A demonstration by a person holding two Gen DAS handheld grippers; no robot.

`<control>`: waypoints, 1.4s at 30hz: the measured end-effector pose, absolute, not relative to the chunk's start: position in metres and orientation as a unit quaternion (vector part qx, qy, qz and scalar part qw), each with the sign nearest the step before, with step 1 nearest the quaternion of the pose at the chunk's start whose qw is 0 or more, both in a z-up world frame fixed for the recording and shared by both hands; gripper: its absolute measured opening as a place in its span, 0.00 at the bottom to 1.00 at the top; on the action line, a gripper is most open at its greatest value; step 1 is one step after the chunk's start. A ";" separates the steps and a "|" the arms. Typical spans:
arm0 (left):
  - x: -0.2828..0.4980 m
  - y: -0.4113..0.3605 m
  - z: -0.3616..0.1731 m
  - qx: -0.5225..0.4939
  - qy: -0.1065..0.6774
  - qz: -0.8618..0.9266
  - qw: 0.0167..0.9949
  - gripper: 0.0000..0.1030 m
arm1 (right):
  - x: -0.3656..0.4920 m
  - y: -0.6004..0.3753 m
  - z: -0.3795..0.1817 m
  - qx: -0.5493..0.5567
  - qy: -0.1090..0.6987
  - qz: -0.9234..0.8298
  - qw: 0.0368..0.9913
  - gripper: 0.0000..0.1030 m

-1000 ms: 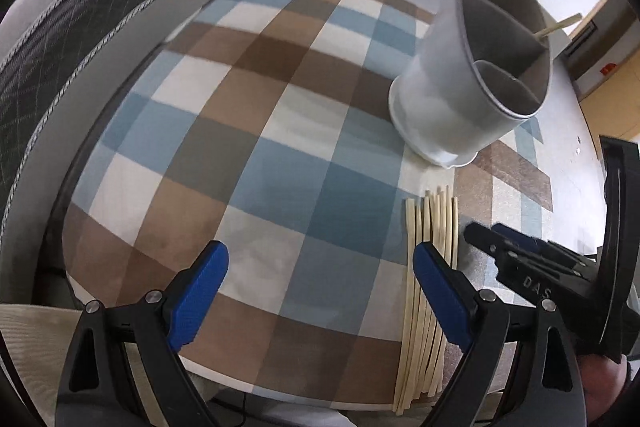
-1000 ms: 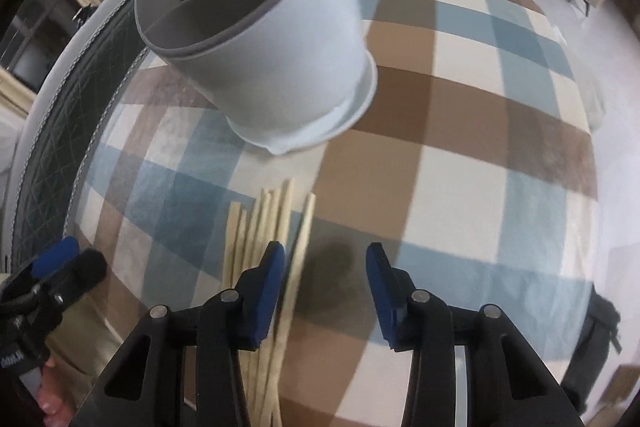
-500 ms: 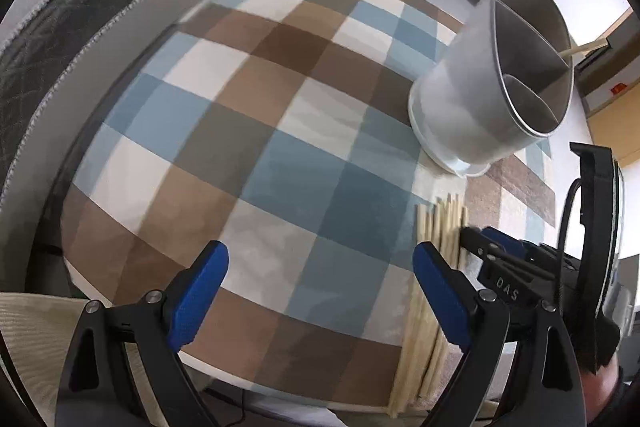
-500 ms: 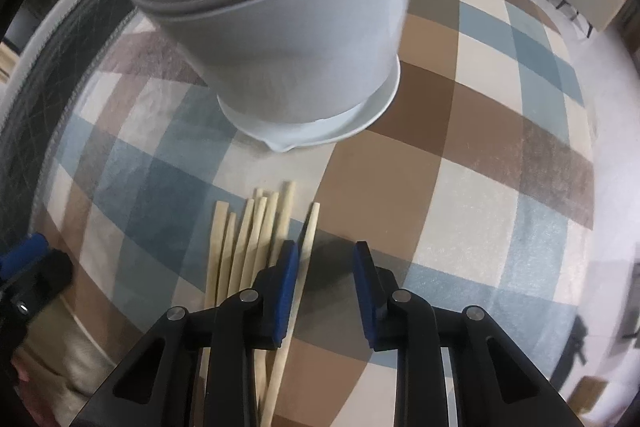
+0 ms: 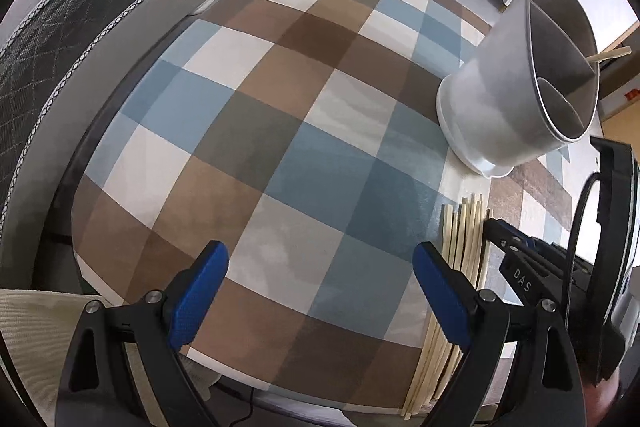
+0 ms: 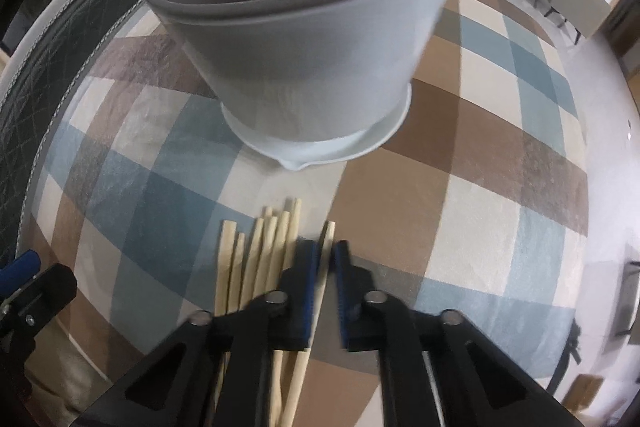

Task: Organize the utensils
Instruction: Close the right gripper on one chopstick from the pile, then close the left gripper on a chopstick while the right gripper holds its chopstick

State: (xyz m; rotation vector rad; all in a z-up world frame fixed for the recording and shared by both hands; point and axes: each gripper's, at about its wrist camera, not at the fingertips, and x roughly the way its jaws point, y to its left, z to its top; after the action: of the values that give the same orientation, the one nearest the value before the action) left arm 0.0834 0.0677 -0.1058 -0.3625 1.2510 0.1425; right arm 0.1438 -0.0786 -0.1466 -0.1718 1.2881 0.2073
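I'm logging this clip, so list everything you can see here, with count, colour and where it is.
Utensil holder: one, white-grey, divided into compartments, standing on the cloth beyond the chopsticks.
Loose chopsticks: about seven, pale wood, lying side by side on the cloth just short of the holder.
Single chopstick: one, pale wood, to the right of the pile, between the right claw's fingers.
Chopsticks in the holder: at least two, pale wood, sticking out above its rim.
Checked cloth: one, blue, brown and cream, covering the surface.
Left claw: black with blue pads, open, over bare cloth.
Right claw: black with blue pads, nearly closed around the single chopstick.
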 end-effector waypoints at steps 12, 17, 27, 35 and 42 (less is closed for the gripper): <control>0.093 0.053 -0.127 -0.166 0.619 0.013 0.768 0.88 | 0.122 -0.124 -0.106 0.015 0.536 0.115 0.836 0.03; 0.095 0.042 -0.132 -0.159 0.629 -0.014 0.761 0.88 | 0.109 -0.163 -0.077 0.083 0.513 0.127 0.845 0.03; 0.103 0.024 -0.137 -0.153 0.627 -0.050 0.762 0.88 | 0.113 -0.182 -0.058 0.096 0.486 0.170 0.852 0.03; 0.128 0.006 -0.143 -0.145 0.632 -0.041 0.760 0.78 | 0.121 -0.205 -0.048 0.160 0.457 0.160 0.860 0.03; 0.141 -0.006 -0.148 -0.130 0.635 -0.025 0.761 0.78 | 0.123 -0.216 -0.038 0.181 0.439 0.153 0.867 0.03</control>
State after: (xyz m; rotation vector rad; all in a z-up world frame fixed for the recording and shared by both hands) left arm 0.1407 -0.0059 -0.1480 -0.2822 1.3808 -0.0544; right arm 0.1232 -0.2156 -0.0381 0.3787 0.9188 0.3211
